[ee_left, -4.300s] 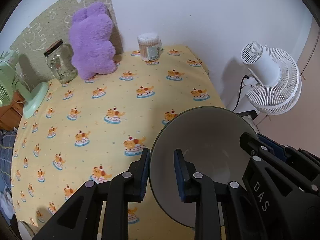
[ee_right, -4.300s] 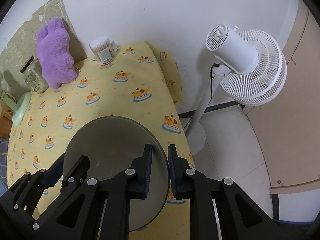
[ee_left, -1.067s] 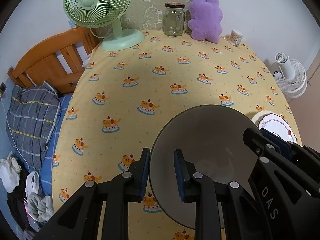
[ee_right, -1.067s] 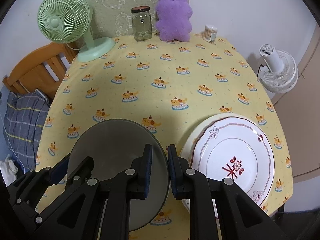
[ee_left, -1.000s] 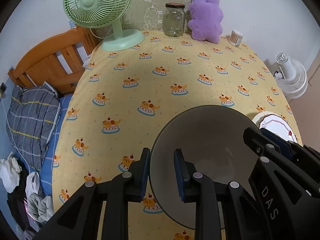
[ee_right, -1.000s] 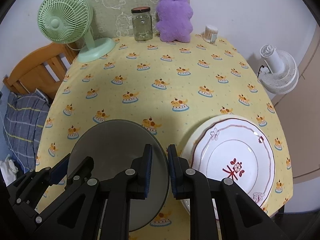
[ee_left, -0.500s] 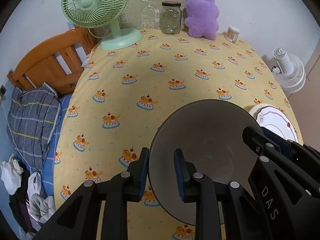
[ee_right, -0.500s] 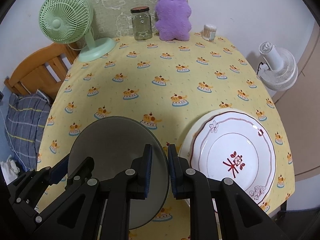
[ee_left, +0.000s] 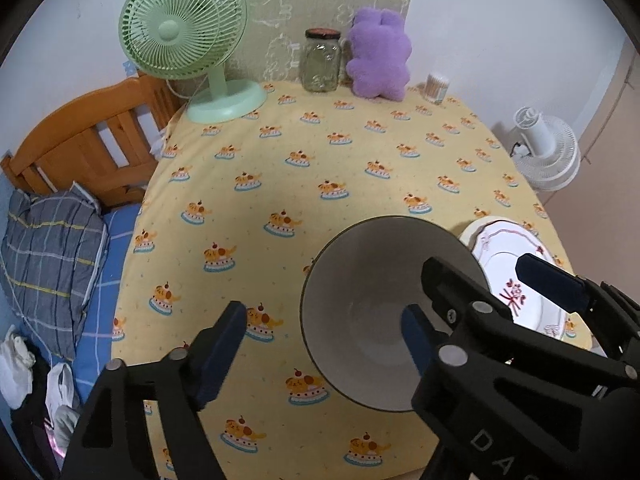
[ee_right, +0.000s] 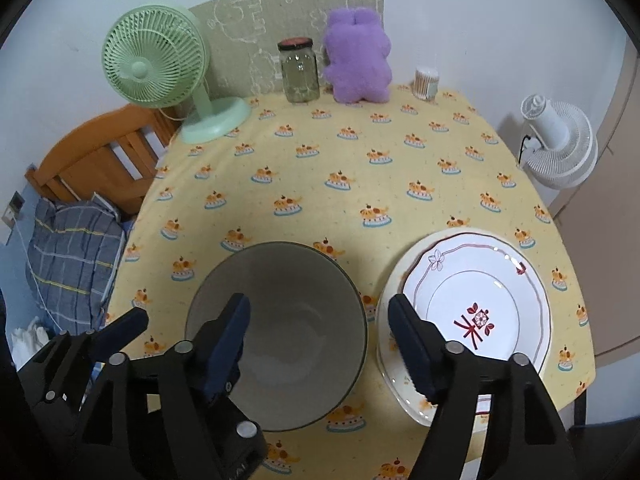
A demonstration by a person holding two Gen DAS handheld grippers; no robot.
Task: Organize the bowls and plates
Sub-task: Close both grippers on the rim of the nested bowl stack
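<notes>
We see even, soft indoor light on the yellow tablecloth [ee_right: 360, 152], with a dim grey shadow around the grey bowl [ee_right: 280, 332]. Small glints mark the white plate [ee_right: 480, 312] beside the bowl. Fisheye bending and black corners frame both sharp views.

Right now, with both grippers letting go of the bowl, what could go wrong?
1. Both sets of fingers are opening astride the bowl rim; one left finger and one right finger sit inside it, so lifting askew could drag or tip it.
2. The plates lie close beside; a nudge could knock them.
</notes>
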